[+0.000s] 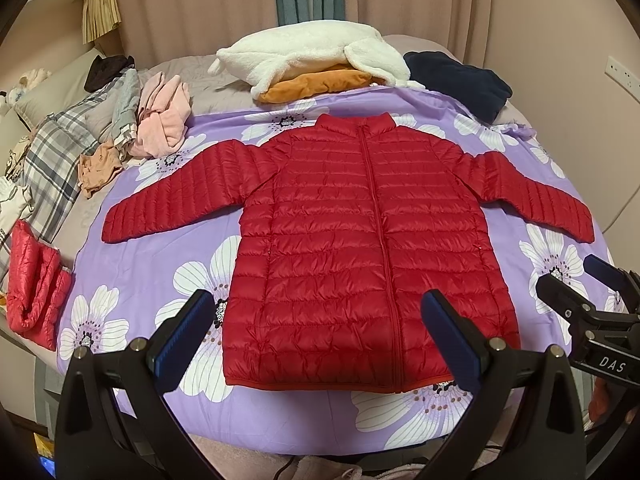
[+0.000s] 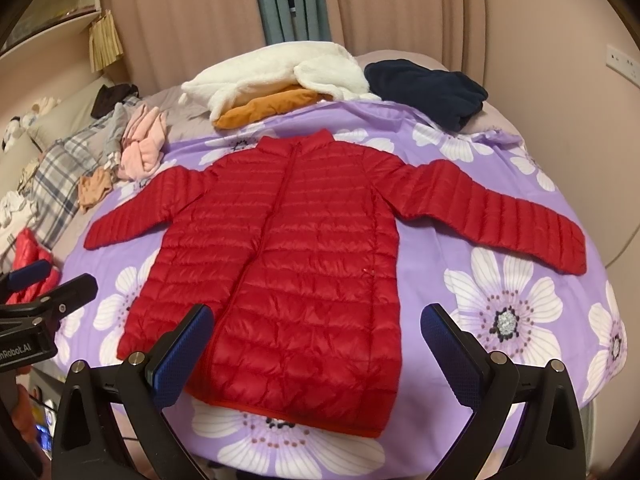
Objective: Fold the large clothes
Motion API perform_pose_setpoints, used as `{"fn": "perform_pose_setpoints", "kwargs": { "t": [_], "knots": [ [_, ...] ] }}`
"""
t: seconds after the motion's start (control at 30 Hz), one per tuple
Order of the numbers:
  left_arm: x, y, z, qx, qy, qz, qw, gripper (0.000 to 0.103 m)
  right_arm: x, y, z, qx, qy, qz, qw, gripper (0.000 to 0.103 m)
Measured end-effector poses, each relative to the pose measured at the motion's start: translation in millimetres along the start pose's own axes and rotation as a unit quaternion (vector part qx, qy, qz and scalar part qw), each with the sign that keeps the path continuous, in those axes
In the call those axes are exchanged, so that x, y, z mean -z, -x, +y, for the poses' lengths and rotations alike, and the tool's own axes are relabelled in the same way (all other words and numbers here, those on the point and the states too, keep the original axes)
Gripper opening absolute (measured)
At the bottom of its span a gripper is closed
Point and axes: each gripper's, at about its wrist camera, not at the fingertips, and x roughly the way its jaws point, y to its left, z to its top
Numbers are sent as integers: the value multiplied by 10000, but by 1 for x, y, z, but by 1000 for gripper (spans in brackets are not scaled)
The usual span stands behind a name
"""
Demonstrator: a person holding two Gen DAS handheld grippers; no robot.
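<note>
A red quilted puffer jacket (image 1: pixel 352 240) lies flat, front up and zipped, on a purple floral sheet (image 1: pixel 152 264), collar away from me and both sleeves spread out. It also shows in the right wrist view (image 2: pixel 288 264). My left gripper (image 1: pixel 320 340) is open and empty, hovering above the jacket's hem. My right gripper (image 2: pixel 318 350) is open and empty too, above the hem further right. The right gripper shows at the right edge of the left wrist view (image 1: pixel 576 280), and the left gripper shows at the left edge of the right wrist view (image 2: pixel 48 280).
A white fleece (image 1: pixel 312 50) over an orange garment (image 1: pixel 316 84) and a navy garment (image 1: pixel 460 80) lie at the bed's far end. Pink (image 1: pixel 164 120), plaid (image 1: pixel 52 160) and other clothes are piled at the left. A folded red puffer (image 1: pixel 34 284) sits at the left edge.
</note>
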Motion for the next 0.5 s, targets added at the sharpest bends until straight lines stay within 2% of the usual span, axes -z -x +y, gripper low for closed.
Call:
{"fn": "perform_pose_setpoints", "kwargs": {
  "t": [0.5],
  "knots": [
    [1,-2,0,-1,-17,10,10000,103,0,0,0,2,-7,7,10000,102]
  ]
}}
